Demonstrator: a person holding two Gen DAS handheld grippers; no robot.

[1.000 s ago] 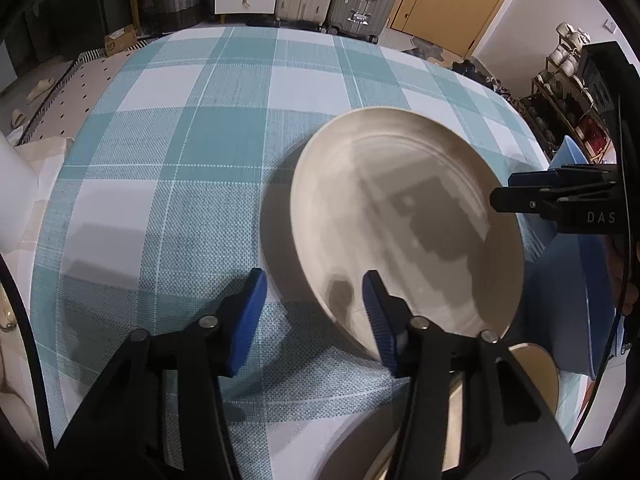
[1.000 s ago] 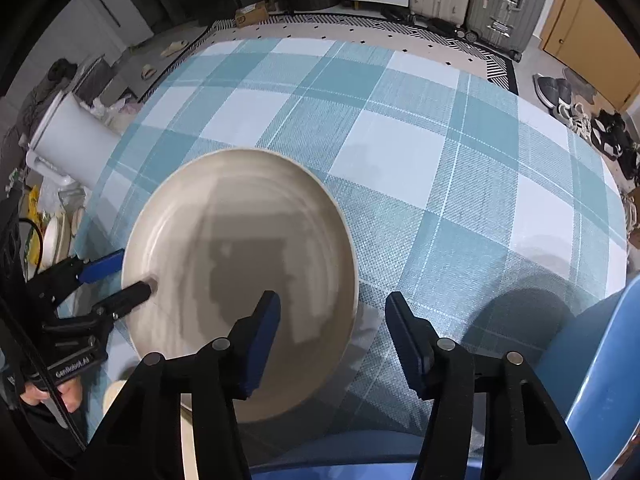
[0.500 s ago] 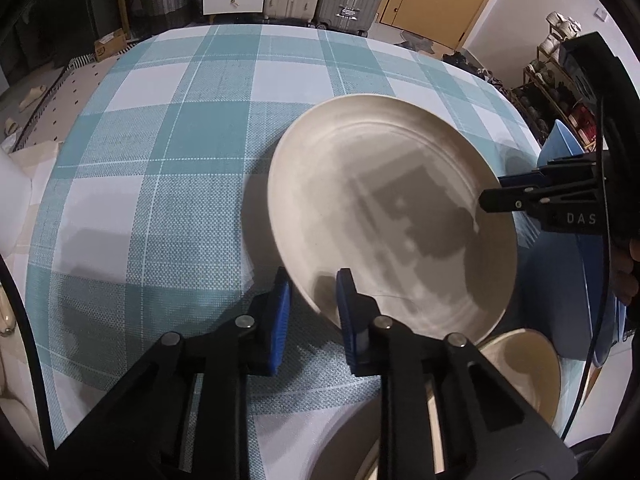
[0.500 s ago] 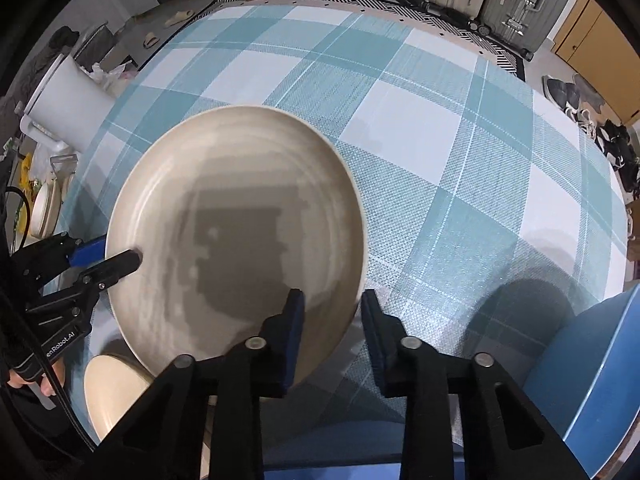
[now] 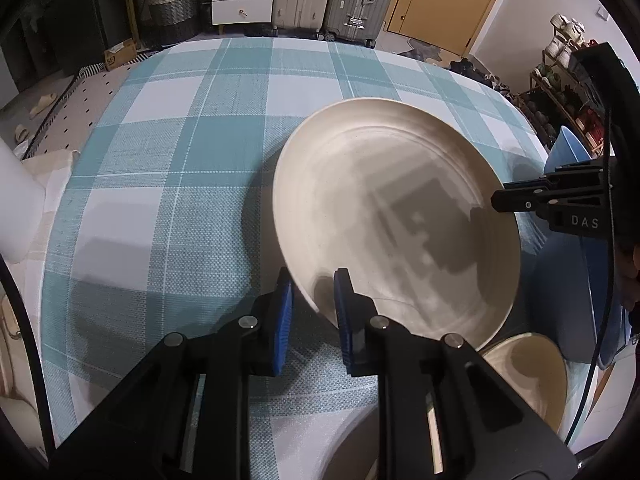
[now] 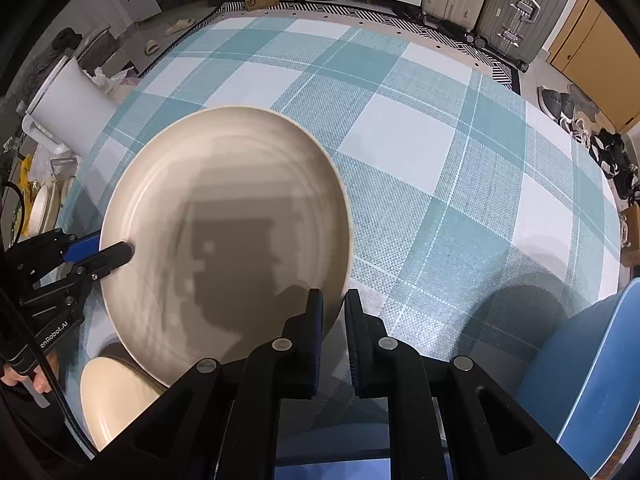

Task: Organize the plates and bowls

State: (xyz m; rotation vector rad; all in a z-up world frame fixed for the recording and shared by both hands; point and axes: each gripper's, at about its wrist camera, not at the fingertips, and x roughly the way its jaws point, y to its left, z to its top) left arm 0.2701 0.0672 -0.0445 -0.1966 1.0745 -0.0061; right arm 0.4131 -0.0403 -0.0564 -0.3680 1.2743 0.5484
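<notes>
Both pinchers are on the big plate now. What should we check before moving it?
1. Left gripper on the plate rim: ok.
2. Right gripper on the opposite rim: ok.
3. Plate off the tablecloth: looks lifted, cannot tell for sure.
4. Small beige bowl below the plate's near edge, in the way if lowered: not ok.
5. Blue bowl clear of the plate: ok.

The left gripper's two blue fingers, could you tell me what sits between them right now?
In the left wrist view, the near rim of the large beige plate sits between the left gripper fingers.
</notes>
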